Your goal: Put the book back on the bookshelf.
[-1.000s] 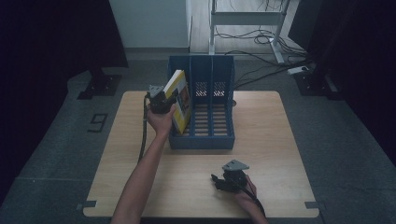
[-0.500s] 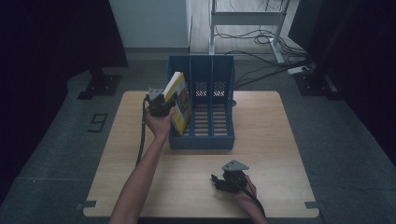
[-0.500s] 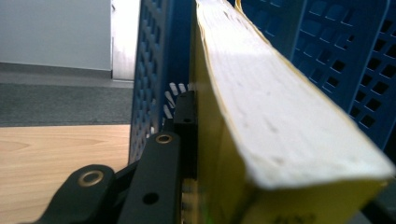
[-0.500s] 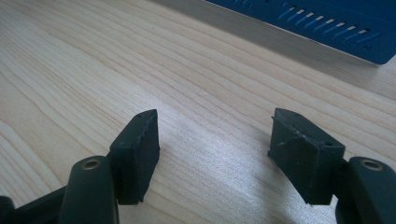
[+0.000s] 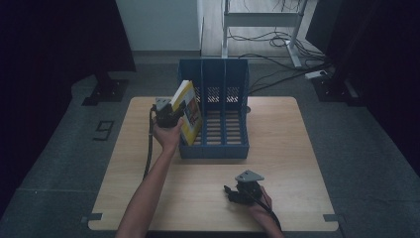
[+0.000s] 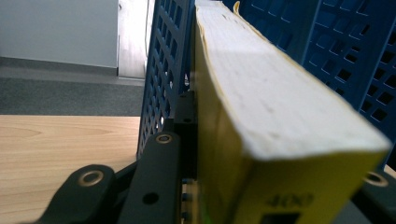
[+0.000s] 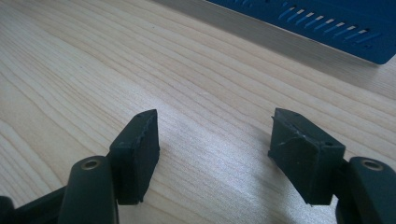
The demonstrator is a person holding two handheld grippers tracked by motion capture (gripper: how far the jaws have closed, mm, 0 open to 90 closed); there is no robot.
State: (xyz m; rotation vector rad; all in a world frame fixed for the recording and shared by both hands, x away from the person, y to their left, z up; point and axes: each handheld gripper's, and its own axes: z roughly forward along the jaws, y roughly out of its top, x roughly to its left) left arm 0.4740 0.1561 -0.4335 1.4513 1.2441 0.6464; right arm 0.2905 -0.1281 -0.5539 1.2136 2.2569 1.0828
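Little has moved since the earlier frame: the left gripper (image 5: 167,115) still clamps the thick yellow-covered paperback book (image 5: 188,110) at the left end of the blue perforated plastic file rack (image 5: 214,148), the book only marginally shifted. There is one book, one rack with three slots, and two grippers. The book leans tilted, its lower edge in the leftmost slot, white page block (image 6: 261,93) facing up and a yellow cover with red print. The right gripper (image 5: 233,193) rests low over the pale wooden table (image 5: 297,148), jaws standing wide with nothing between them.
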